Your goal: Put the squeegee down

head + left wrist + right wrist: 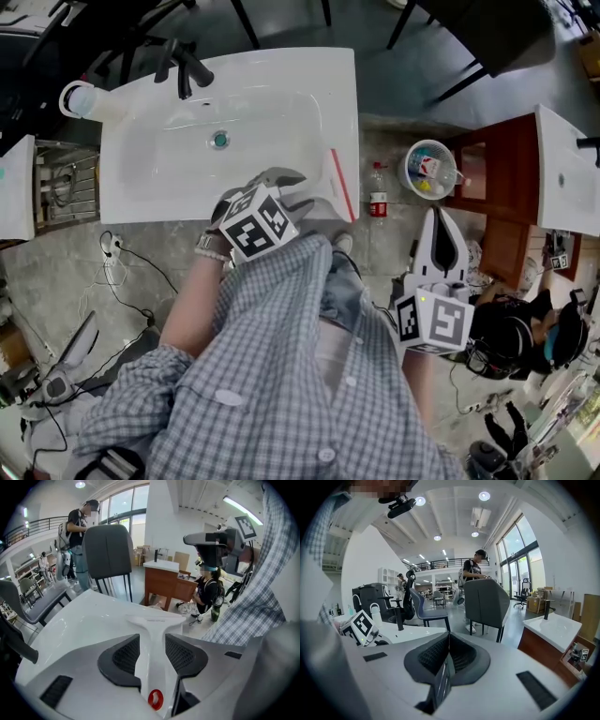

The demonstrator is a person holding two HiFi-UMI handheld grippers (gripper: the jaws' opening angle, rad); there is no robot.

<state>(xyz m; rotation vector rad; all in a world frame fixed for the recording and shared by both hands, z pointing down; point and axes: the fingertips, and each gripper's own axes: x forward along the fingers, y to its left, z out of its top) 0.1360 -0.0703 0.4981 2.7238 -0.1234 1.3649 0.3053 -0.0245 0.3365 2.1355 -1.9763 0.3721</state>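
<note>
- I can read no word, number or brand in any view.
- Squeegee (151, 641): I see a faint line of print across its head, too small to read.
- Bottle (378, 201) on the floor: red label, print illegible.
- My two marker cubes (255, 225) (433, 323): black-and-white square patterns only, no letters.

The head view looked steeply down on the white basin (281, 103); the left gripper view, riding the left gripper (292, 190), sat close over that basin, facing across the room; both gripper views shared the grey chair (487, 602).
</note>
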